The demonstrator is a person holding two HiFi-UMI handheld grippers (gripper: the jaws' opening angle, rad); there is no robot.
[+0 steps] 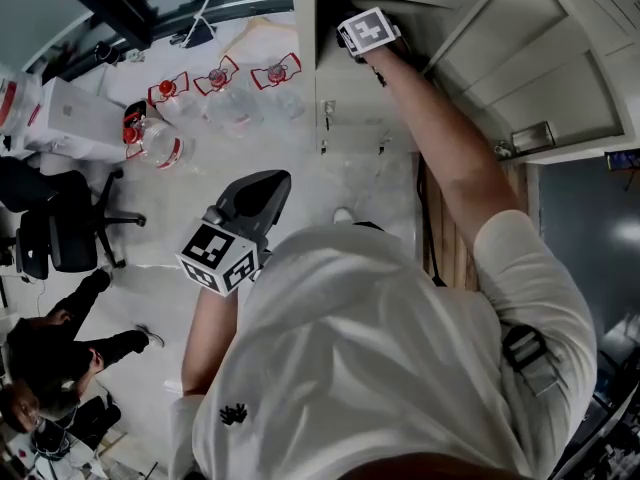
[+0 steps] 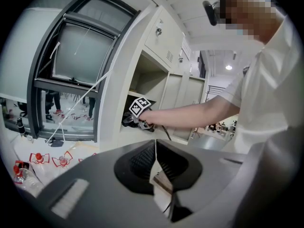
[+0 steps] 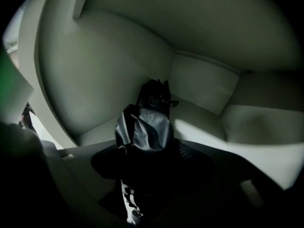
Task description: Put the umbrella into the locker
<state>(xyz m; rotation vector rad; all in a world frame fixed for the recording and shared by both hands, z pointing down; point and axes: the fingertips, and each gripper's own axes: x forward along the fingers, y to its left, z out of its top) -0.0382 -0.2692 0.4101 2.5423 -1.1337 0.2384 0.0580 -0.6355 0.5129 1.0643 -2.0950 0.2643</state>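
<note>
A folded black umbrella (image 3: 145, 127) lies between the jaws of my right gripper (image 3: 147, 175), its far end resting on the floor of the pale locker compartment (image 3: 204, 84). The jaws stand close around it. From the head view only the right gripper's marker cube (image 1: 365, 30) shows at the locker (image 1: 330, 68) mouth; its jaws are hidden in the dark inside. The left gripper view shows the right gripper (image 2: 138, 114) and a bit of the umbrella (image 2: 128, 120) in the open compartment. My left gripper (image 1: 265, 183) (image 2: 155, 148) hangs back near my chest, shut and empty.
The locker door (image 1: 560, 78) stands open to the right. Plastic bottles with red labels (image 1: 215, 76) lie on the floor by the window (image 2: 76, 51). An office chair (image 1: 60, 233) and a seated person (image 1: 50, 353) are at the left.
</note>
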